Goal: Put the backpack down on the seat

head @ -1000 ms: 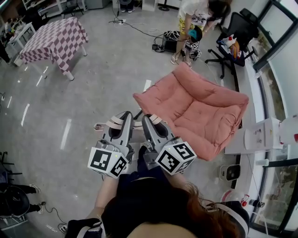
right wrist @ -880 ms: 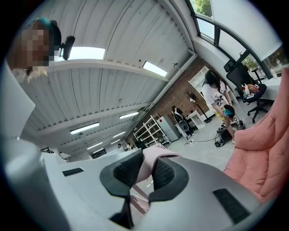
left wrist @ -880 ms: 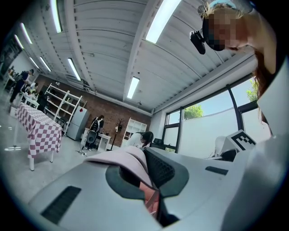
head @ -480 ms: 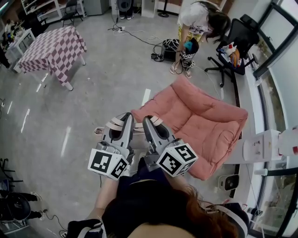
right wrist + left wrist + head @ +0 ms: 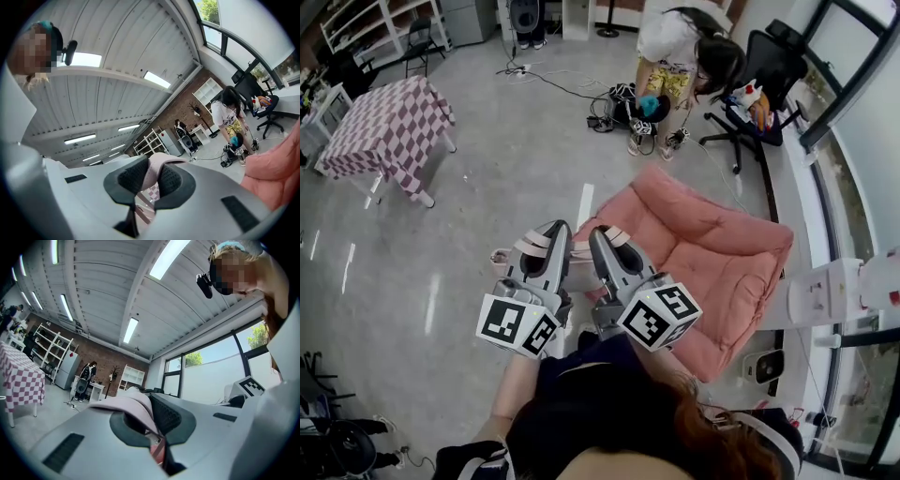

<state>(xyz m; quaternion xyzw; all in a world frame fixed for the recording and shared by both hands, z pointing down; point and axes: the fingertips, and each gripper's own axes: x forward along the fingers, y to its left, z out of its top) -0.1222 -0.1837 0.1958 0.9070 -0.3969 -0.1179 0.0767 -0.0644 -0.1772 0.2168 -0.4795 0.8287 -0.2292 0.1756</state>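
The seat [image 5: 712,258] is a low salmon-pink cushioned chair on the floor, just right of and beyond my grippers in the head view; its edge also shows in the right gripper view [image 5: 276,173]. Both grippers point away from me, side by side. The left gripper [image 5: 553,232] is shut on a pale pink backpack strap [image 5: 133,404]. The right gripper [image 5: 602,234] is shut on the other pink strap [image 5: 154,171]. The backpack hangs below them, mostly hidden; only a pink bit [image 5: 500,256] shows left of the left gripper.
A checkered-cloth table [image 5: 384,136] stands at the far left. A person [image 5: 675,47] bends over gear and cables behind the seat, beside a black office chair [image 5: 764,75]. A white ledge [image 5: 825,291] and windows run along the right.
The seat has come closer, and its near edge now sits right beside the right gripper. Both grippers keep the same hold on the straps. The person at the back has shifted left.
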